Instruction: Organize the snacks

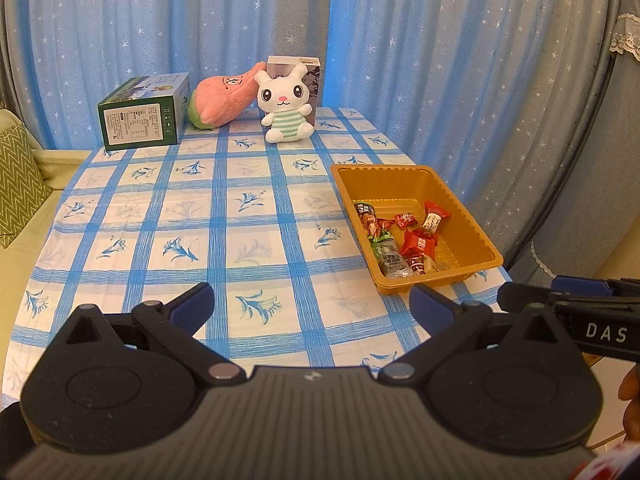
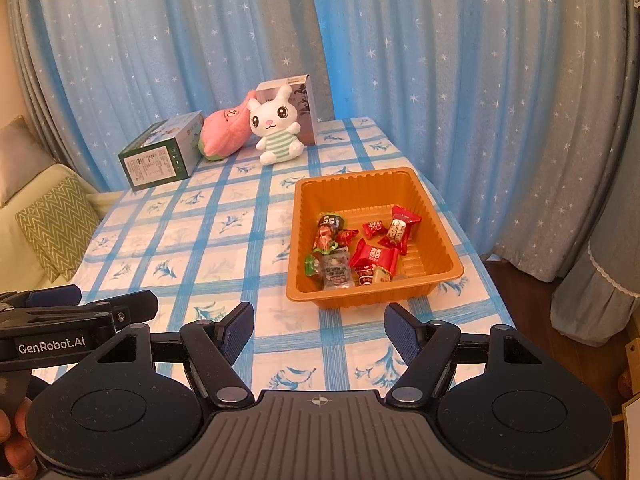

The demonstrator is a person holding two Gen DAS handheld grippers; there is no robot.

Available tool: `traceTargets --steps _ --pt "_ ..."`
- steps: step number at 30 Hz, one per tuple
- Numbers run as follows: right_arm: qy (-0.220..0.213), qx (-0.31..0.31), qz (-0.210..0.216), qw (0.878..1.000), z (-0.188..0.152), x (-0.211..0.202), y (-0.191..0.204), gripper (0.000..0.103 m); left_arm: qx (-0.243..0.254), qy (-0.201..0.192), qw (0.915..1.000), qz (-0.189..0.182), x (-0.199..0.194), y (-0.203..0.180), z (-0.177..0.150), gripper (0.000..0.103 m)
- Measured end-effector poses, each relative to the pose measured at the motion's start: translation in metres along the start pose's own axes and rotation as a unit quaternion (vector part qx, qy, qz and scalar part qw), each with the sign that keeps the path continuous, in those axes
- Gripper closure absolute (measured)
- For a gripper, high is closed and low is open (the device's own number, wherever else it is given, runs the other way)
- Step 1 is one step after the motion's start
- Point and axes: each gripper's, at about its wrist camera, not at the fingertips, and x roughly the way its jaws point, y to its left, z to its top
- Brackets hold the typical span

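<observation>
We hold both grippers above the near table edge. The left gripper (image 1: 311,304) and right gripper (image 2: 319,330) stand released — nothing between their jaws. The snacks (image 2: 356,252) lie inside the orange tray (image 2: 436,216), centre right of frame. Plush rabbit (image 2: 276,130) and green box (image 2: 160,160) sit upper left — well apart.

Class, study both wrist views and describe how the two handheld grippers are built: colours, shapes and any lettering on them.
Both the left gripper and right gripper are matte black, with a ribbed central body, two round discs, silver pivot pins and triangular cut-outs. Each finger carries a dark blue textured pad. Seen side-on, one reads "DAS" and the other "GenRobot.AI" in white. No cables or sleeves show.
</observation>
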Motion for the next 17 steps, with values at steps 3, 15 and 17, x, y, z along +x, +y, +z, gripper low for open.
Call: traceTargets --steps 3,15,17 --pt "0.0 0.0 0.0 1.0 -0.0011 0.0004 -0.0002 0.031 0.0 0.001 1.0 0.0 0.0 0.0003 -0.0001 0.0" --pt "0.0 0.0 0.0 1.0 -0.0007 0.0004 -0.0004 0.031 -0.001 -0.004 1.0 0.001 0.0009 0.0022 -0.0016 0.0" --pt "0.0 0.0 0.0 1.0 -0.0009 0.0003 -0.0004 0.031 0.0 -0.003 1.0 0.0 0.0007 0.0022 -0.0015 0.0"
